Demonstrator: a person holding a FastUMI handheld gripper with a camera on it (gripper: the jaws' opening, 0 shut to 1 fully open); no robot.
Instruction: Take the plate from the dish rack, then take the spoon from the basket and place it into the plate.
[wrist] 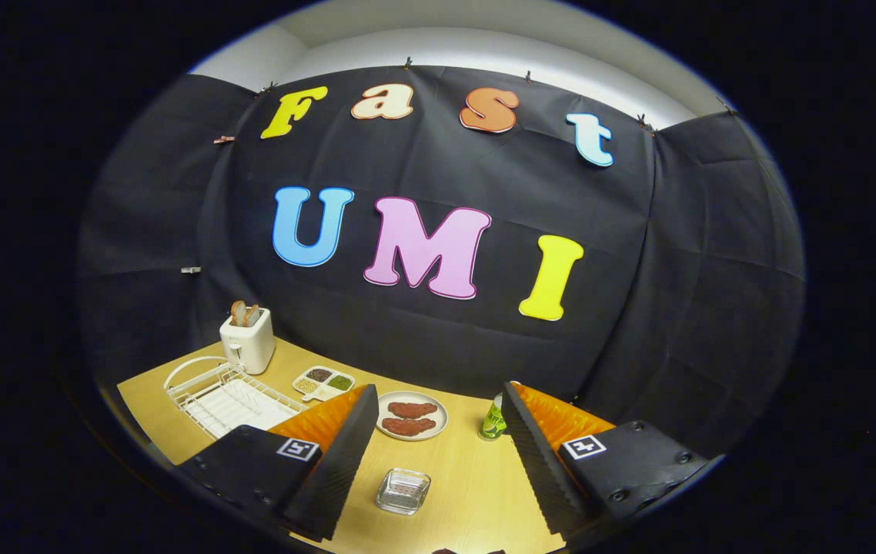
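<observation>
Spread wide over the table [476, 492], the gripper [438, 462] held nothing, a glass dish [403, 491] between its fingers, plate [412, 415] at twelve o'clock, white dish rack [222, 396] at ten.

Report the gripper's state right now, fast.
Gripper: open, jaws wide apart, holding nothing; glass dish lies on the table between them.

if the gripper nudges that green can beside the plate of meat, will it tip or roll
The green can stands upright, tall and narrow, so a high push would probably tip it. Its round body would then likely roll on the smooth wooden table. The open gripper holds nothing, one finger close beside it.
</observation>
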